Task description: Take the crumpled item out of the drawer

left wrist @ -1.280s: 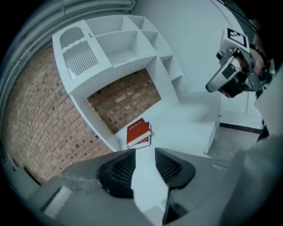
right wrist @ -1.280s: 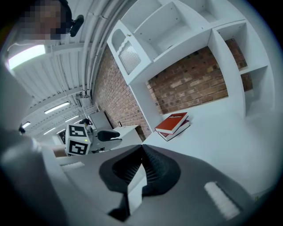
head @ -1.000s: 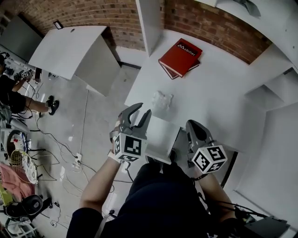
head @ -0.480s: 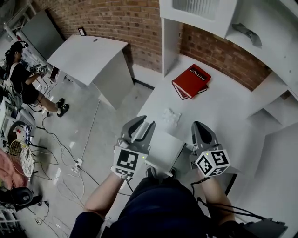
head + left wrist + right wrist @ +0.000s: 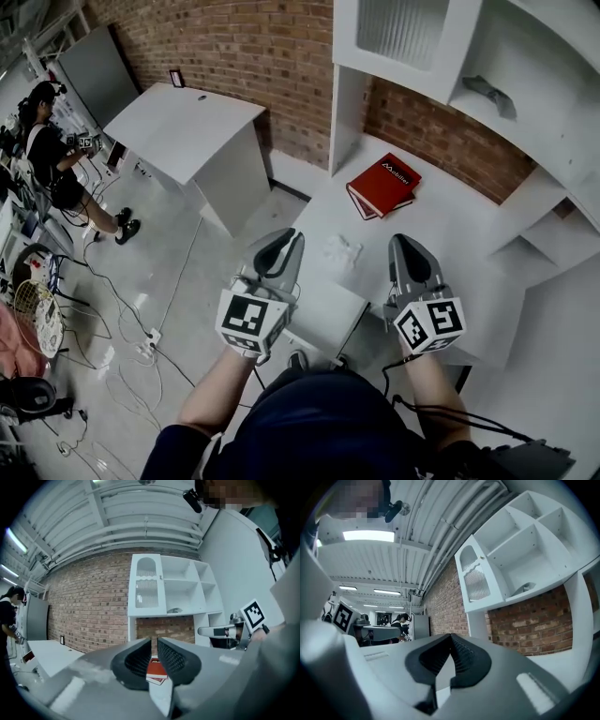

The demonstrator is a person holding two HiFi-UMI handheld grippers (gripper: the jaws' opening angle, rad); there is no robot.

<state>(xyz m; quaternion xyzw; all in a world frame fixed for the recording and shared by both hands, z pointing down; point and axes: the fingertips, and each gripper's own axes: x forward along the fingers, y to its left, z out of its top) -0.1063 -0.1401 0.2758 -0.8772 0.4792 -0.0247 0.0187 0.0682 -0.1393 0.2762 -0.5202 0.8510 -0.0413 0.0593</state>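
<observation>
Left hand-held gripper (image 5: 292, 240): jaws just been closing, now a narrow gap, nothing in it. Right hand-held gripper (image 5: 401, 243): jaws together, empty. Open drawer (image 5: 328, 311) sits between them. Crumpled item (image 5: 342, 249) lies on table (image 5: 450, 246), near its front-left corner. Red book (image 5: 382, 184) is further back.

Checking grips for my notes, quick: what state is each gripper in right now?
Left gripper: empty, its jaws have just been closing, and a narrow gap remains.
Right gripper: closed, empty.
</observation>
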